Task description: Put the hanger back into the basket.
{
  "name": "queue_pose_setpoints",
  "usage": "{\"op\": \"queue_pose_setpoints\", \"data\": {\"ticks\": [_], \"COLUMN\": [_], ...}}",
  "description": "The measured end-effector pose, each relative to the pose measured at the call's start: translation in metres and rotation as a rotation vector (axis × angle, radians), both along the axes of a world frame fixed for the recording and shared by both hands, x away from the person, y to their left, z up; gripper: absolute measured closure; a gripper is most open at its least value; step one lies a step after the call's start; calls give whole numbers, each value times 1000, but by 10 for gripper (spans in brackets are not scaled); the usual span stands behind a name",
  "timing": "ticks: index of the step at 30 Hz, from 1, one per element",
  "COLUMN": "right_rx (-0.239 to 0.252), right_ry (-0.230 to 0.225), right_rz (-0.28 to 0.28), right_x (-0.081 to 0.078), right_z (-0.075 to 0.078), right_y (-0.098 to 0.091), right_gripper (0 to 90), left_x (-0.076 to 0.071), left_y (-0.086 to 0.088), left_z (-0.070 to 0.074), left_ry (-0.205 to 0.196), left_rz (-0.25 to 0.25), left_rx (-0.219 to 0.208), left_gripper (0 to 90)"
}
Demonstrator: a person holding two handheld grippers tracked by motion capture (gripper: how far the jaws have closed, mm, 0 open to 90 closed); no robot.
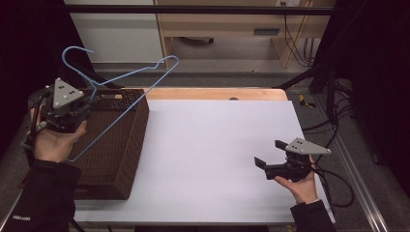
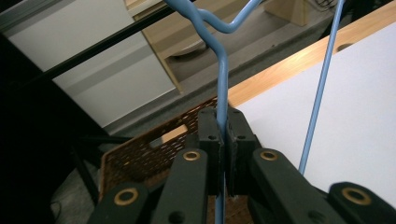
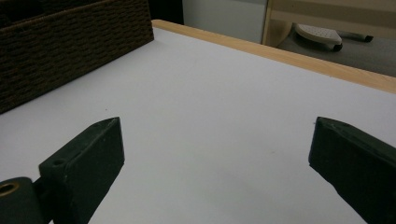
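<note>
Left gripper [image 2: 223, 128] grips hanger [image 2: 222, 70] (above basket [image 1: 116, 145]).

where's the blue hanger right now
In the high view the hanger is at the left, held up over the basket by the left gripper, whose jaws pinch its neck.

The high view is looking forward and down over the whole white-topped table [image 1: 212, 154]. Both gripper views are sitting low and close, looking along their own jaws, and all three are sharing the dark brown woven basket [image 1: 116, 145] [image 2: 140, 154] [image 3: 70, 51].
</note>
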State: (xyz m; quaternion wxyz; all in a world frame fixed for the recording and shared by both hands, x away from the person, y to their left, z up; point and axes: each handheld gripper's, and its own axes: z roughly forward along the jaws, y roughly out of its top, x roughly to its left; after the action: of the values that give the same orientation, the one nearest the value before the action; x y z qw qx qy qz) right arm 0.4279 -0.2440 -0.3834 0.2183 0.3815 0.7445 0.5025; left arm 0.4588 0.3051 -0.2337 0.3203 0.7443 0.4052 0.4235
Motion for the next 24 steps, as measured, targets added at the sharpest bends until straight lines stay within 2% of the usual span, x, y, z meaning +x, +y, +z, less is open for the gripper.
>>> {"op": "queue_pose_setpoints", "data": {"ticks": [5, 12, 19, 24], "right_rx": [-2, -7, -3, -2], "right_ry": [-1, 9, 3, 3], "right_rz": [0, 9, 10, 11], "right_x": [0, 1, 1, 0], "right_z": [0, -2, -1, -1], "right_y": [0, 2, 1, 2], "right_gripper": [41, 40, 39, 40], "left_x": [4, 10, 17, 22], "left_y": [20, 40, 50, 58], "left_z": [-7, -21, -40, -55], "left_ry": [8, 48, 85, 115], "left_rz": [42, 127, 182, 231], "left_rx": [12, 49, 63, 93], "left_gripper": [869, 868, 869, 868]}}
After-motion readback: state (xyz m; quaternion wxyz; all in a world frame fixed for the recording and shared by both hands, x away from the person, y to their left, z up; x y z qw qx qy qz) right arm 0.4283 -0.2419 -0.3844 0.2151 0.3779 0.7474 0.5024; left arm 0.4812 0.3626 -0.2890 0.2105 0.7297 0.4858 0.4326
